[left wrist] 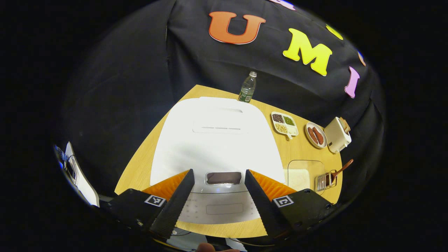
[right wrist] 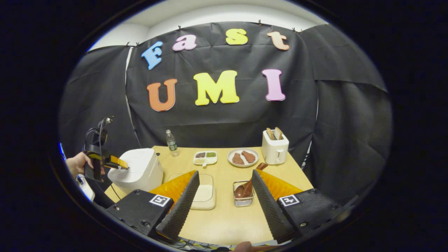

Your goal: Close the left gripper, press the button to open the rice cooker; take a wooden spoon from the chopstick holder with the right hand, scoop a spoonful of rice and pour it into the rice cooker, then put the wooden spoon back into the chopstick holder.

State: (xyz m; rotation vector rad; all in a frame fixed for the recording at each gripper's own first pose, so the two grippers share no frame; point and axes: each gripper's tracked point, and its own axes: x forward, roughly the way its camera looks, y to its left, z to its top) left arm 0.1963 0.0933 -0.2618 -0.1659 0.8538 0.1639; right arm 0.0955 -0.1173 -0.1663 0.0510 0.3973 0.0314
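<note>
The white rice cooker [left wrist: 217, 140] sits under my left gripper [left wrist: 218, 171], its lid down. My left gripper is open, and its fingers frame the dark rectangular panel [left wrist: 224, 177] at the lid's front edge from above. In the right gripper view a hand [right wrist: 75, 164] holds that gripper [right wrist: 115, 161] over the cooker [right wrist: 140, 169]. My right gripper [right wrist: 224, 172] is open and empty above the table's near side. Between its fingers I see a clear container of rice [right wrist: 204, 192] and a wire chopstick holder [right wrist: 243, 199]. The wooden spoon [right wrist: 246, 187] stands in the holder, handle leaning back right.
Along the far edge of the wooden table [right wrist: 227, 220] stand a water bottle [right wrist: 171, 141], a divided dish of grains [right wrist: 205, 157], a plate of browned meat [right wrist: 243, 157] and a white toaster [right wrist: 275, 148] with bread. Black cloth walls close the booth behind.
</note>
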